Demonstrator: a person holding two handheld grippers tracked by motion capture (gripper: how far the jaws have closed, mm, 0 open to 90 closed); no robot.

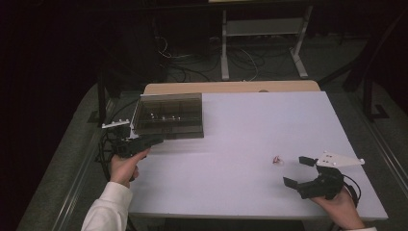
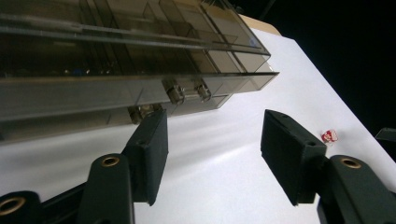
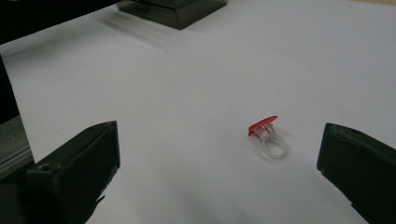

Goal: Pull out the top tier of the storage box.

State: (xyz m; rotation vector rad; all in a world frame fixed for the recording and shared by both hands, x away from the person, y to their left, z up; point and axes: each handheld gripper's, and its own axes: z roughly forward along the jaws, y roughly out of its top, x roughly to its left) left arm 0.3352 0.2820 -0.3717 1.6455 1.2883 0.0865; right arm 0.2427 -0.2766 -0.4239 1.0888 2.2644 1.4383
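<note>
**Both grippers stood open, one at the box, one near the ring**

While the left gripper (image 1: 153, 141) hovered at the near edge of the smoky transparent compartment box (image 1: 168, 115), its jaws stood parted with nothing between them. In the left gripper view the two black pads (image 2: 152, 149) framed bare white table (image 2: 219, 177), and the box's front edge with its small metal clasps (image 2: 173, 91) hung just above and beyond the left pad. Whether that pad touched the box could not be told. The box sat at the far left of the table (image 1: 250, 134), its lid looking slightly lifted at the front, with divided compartments visible through the tinted plastic. The person's left hand (image 1: 124, 168) held the gripper from below, a white sleeve (image 1: 108, 209) trailing to the bottom edge of the high view.

At the near right of the table the right gripper (image 1: 298, 171) rested low in the right hand (image 1: 339, 204), jaws spread wide and holding nothing. A small clear plastic ring with a red top (image 3: 267, 135) lay on the table ahead of it, between the lines of the two jaws but apart from both, nearer the right-hand jaw in the right gripper view. In the high view the ring (image 1: 277, 160) sat just beside the gripper's far jaw tip, well apart from the box.
</note>
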